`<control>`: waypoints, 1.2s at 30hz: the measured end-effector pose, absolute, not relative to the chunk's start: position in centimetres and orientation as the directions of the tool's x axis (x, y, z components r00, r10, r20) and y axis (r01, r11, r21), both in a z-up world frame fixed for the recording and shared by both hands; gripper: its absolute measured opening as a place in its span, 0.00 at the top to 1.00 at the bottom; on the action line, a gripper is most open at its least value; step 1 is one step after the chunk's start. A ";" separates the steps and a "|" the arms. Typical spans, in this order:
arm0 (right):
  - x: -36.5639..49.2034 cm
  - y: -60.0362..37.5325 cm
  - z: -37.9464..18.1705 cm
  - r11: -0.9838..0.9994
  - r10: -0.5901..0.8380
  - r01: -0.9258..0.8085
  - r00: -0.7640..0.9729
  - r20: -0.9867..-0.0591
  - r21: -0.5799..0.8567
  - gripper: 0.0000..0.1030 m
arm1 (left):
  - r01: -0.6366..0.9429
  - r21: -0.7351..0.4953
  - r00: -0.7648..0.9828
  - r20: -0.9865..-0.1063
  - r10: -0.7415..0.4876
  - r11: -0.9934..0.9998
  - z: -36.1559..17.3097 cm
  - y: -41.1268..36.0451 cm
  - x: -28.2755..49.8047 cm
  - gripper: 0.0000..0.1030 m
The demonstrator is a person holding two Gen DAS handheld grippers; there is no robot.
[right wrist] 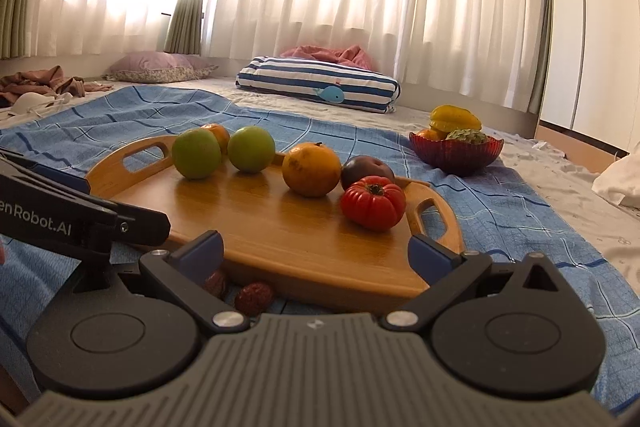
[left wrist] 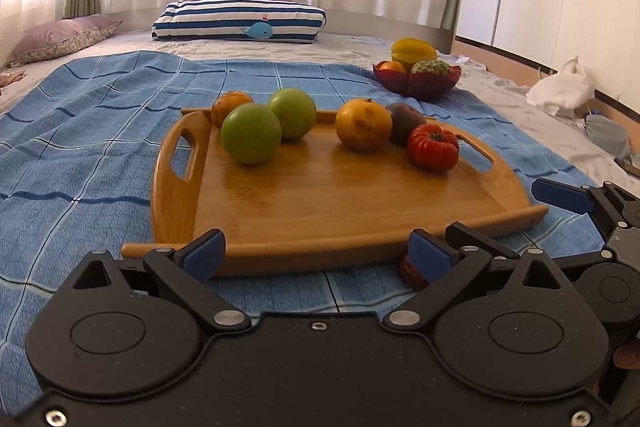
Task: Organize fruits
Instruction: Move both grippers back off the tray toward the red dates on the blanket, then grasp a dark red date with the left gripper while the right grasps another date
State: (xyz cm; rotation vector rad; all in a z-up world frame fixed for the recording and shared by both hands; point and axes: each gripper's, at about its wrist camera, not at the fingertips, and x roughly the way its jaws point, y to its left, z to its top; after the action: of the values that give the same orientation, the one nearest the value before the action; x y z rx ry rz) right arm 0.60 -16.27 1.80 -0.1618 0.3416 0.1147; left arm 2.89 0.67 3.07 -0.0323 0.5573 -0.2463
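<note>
A wooden tray (left wrist: pixel 320 203) (right wrist: pixel 280 239) lies on a blue checked cloth. On it sit two green apples (left wrist: pixel 251 133) (right wrist: pixel 197 153), two oranges (left wrist: pixel 363 124) (right wrist: pixel 311 169), a dark plum (left wrist: pixel 404 123) (right wrist: pixel 366 167) and a ribbed red tomato (left wrist: pixel 433 146) (right wrist: pixel 373 202). A red glass bowl (left wrist: pixel 417 82) (right wrist: pixel 456 151) at the back right holds a yellow starfruit and other fruit. My left gripper (left wrist: pixel 318 257) stands open at the tray's near edge, nothing between its fingers. My right gripper (right wrist: pixel 318 255) is open too, at the tray's near right corner. Two small reddish-brown fruits (right wrist: pixel 253 298) lie on the cloth below it.
The blue cloth (left wrist: pixel 80 147) covers a bed. A striped whale pillow (left wrist: pixel 240 21), a purple pillow (left wrist: pixel 60 39) and a pink blanket lie at the back before white curtains. A white bag (left wrist: pixel 560 91) sits at the right edge. The left gripper's body (right wrist: pixel 72 211) shows in the right wrist view.
</note>
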 end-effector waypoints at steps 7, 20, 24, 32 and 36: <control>-0.8 -16.6 0.9 0.988 0.072 -0.111 0.942 -0.328 -0.104 0.00 | 0.229 -0.074 0.825 -0.514 -0.234 0.970 2.6 0.5 1.8 0.03; -2.9 -17.0 -1.0 0.996 0.020 -0.049 0.943 -0.331 -0.079 0.00 | 0.243 -0.063 0.839 -0.487 -0.243 0.968 1.6 0.3 -0.3 0.02; -3.4 -17.3 -1.4 0.997 0.012 -0.040 0.937 -0.349 -0.072 0.00 | 0.258 -0.046 0.835 -0.492 -0.247 0.965 1.2 -0.1 -0.7 0.02; -3.6 -17.9 -2.2 0.999 0.016 -0.029 0.919 -0.394 -0.026 0.00 | 0.301 -0.041 0.810 -0.516 -0.278 0.953 0.4 -1.3 -1.3 0.02; -3.7 -17.7 -2.5 0.999 0.008 -0.027 0.918 -0.396 -0.043 0.00 | 0.310 -0.033 0.808 -0.518 -0.281 0.950 0.1 -1.7 -1.5 0.03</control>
State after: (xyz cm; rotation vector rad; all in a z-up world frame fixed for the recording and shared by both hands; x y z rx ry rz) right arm -3.69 -17.65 -2.52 -0.0485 0.4066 0.0183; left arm -1.50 -1.71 0.07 0.0540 0.5460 -0.3161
